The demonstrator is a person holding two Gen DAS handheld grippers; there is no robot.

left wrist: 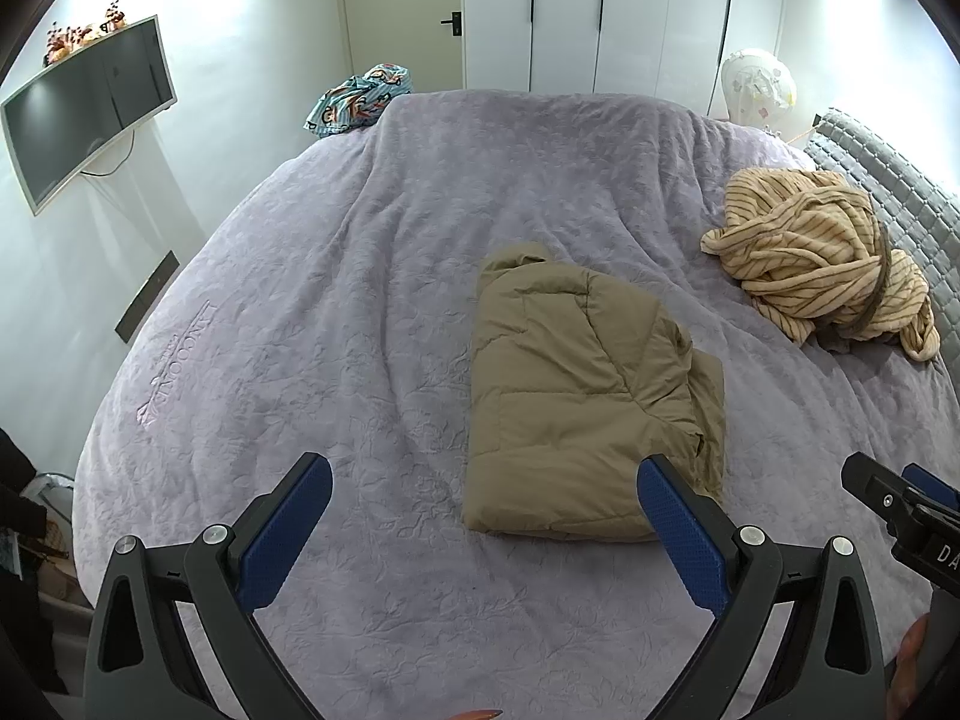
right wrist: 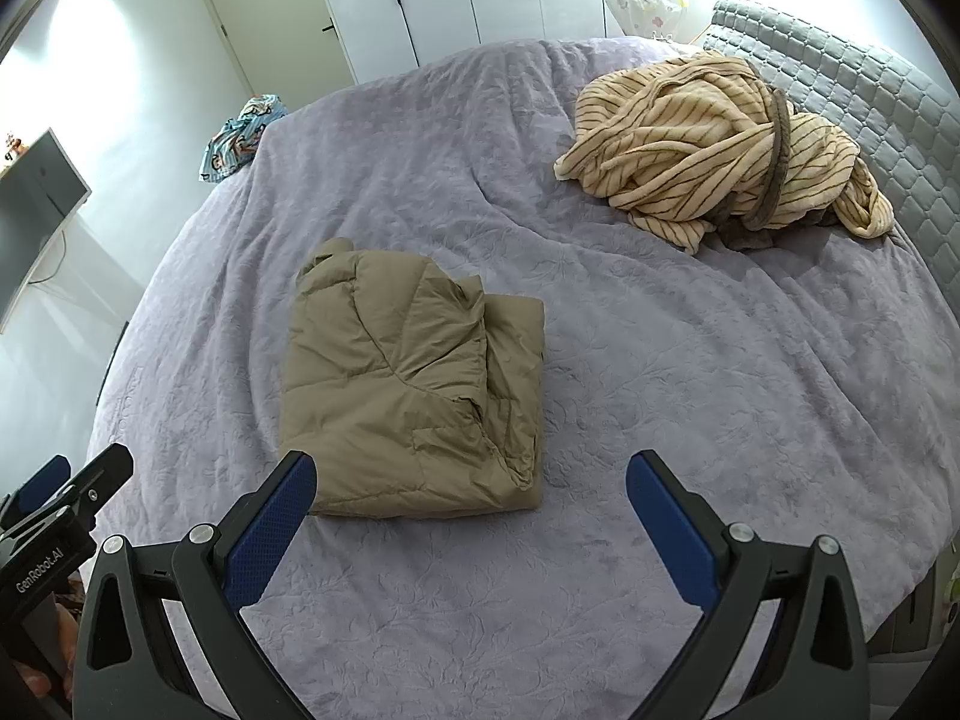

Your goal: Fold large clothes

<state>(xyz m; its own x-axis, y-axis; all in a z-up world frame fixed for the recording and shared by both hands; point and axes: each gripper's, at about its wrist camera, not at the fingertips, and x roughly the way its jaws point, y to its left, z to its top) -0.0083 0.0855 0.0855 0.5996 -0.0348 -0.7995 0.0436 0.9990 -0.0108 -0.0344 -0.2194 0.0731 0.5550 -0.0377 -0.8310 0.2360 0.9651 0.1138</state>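
Khaki quilted puffer jacket (left wrist: pixel 591 396), folded into a thick rectangle, lying near the middle of the bed, just ahead of both grippers and touched by neither. Probably light for its bulk, soft and springy, with a smooth shell likely to slide between the pads; layers liable to puff back open if released loosely. Best held at a stacked edge or corner, pinching all layers together, rather than on the rounded top. Collar or hood end bunched at the far side, less tidy than the near edge.

Left gripper (left wrist: pixel 483 504): blue-padded fingers wide apart, empty, hanging above the coverlet. Right gripper (right wrist: pixel 471 504): fingers likewise spread, nothing between them.

Striped beige fleece robe (right wrist: pixel 720 144) heaped unfolded with a grey belt, well apart toward the headboard; probably heavier, limp and clingy, needing to be shaken out and taken by shoulders or collar.

Lavender embossed coverlet (left wrist: pixel 300 300): plush, slightly rumpled, yielding underfoot of any press. Quilted grey headboard (right wrist: pixel 870 96) at the right. Patterned blue cloth (left wrist: pixel 354 99) at the far bed corner. Wall-mounted television (left wrist: pixel 84 108), white wardrobe doors (left wrist: pixel 600 12), a closed door beyond.
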